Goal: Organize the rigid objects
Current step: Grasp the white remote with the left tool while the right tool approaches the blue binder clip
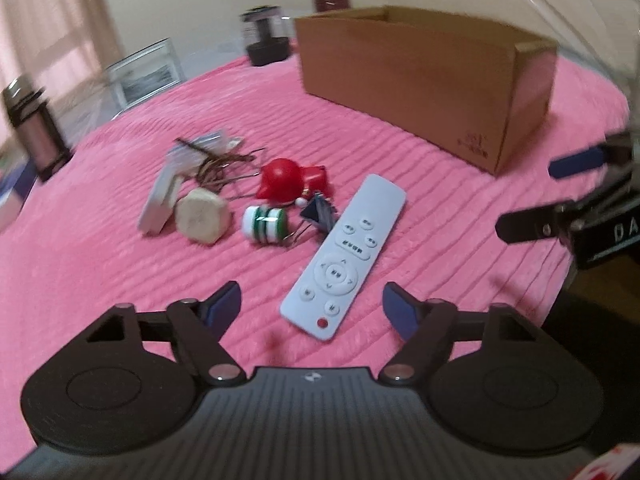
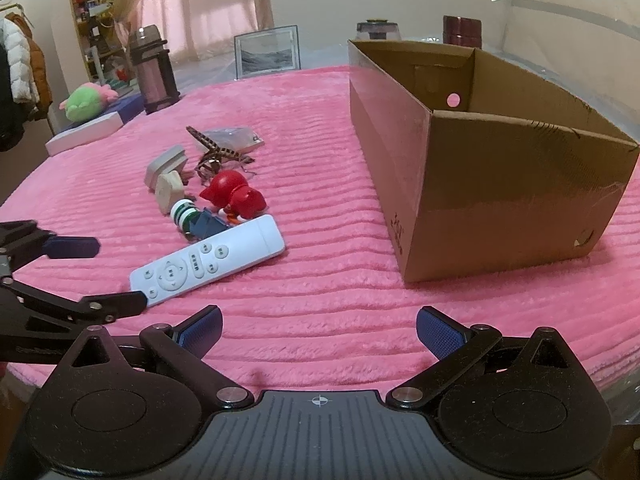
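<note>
White remote [image 1: 343, 257] flat on the pink fuzzy blanket [image 1: 120, 272], low in the middle of the left view. Just above it, a small pile: red toy [image 1: 282, 179], green and white spool [image 1: 265, 221], pale wooden block [image 1: 202, 216]. Brown cardboard box [image 1: 424, 76] at upper right, well apart from the pile. Left gripper [image 1: 312, 306] with pads apart, remote's near end between them, not pinched. Right gripper [image 2: 319, 330] wide, nothing but blanket between. Only in the right view: box open and empty-looking inside, green plush toy [image 2: 86, 96] and bookshelf [image 2: 86, 8] at upper left, curtain [image 2: 208, 4] behind a framed picture [image 2: 267, 51].
</note>
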Tool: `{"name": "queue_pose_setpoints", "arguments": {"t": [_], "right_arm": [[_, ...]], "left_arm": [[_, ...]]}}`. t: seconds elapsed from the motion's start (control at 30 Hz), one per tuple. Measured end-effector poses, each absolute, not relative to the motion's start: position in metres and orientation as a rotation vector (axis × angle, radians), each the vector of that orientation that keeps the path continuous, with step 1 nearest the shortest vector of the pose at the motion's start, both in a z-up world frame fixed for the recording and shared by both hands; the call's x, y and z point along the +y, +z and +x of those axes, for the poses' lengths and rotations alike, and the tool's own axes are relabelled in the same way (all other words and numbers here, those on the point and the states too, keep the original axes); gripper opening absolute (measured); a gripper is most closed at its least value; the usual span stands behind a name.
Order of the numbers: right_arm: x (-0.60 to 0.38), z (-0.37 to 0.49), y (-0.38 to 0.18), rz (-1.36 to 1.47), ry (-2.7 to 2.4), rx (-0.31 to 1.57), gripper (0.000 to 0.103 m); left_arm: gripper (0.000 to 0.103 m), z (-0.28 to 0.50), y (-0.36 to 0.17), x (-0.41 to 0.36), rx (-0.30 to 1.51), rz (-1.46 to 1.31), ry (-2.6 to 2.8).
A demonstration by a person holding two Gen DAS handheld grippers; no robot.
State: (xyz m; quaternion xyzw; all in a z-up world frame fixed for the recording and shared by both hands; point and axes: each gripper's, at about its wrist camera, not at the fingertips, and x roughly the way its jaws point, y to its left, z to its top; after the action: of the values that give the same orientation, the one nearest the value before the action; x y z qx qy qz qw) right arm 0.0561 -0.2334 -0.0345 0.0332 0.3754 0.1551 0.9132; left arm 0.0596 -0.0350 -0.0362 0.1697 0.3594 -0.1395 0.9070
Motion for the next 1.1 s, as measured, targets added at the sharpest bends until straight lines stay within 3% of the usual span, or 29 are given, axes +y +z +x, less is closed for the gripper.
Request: {"name": "queue_pose_setpoints", "arguments": {"t": [0.23,0.37,0.63,1.1], "right_arm": [[-0.238,0.066,-0.040,0.101,0.301,0.779,0.101],[-0.238,0.069,-0.044,0.104,0.301,0.786,0.101],[-0.235,0.073,-0.050,0.107,0.299,0.801,0.101],[-0.216,0.068,-0.050,0.086,0.346,0.794,0.101]], "left_arm": [[0.055,0.081,-0.053,-0.060,0.718,0.524,-0.409],[0.041,0.091,-0.065,-0.070,0.731,0.609,-0.445],[0.036,0.097,-0.074,-0.080,0.706,0.701,-0.471],[0.034,0.056,-0.055,-0.023,0.726,0.510,-0.402]]}}
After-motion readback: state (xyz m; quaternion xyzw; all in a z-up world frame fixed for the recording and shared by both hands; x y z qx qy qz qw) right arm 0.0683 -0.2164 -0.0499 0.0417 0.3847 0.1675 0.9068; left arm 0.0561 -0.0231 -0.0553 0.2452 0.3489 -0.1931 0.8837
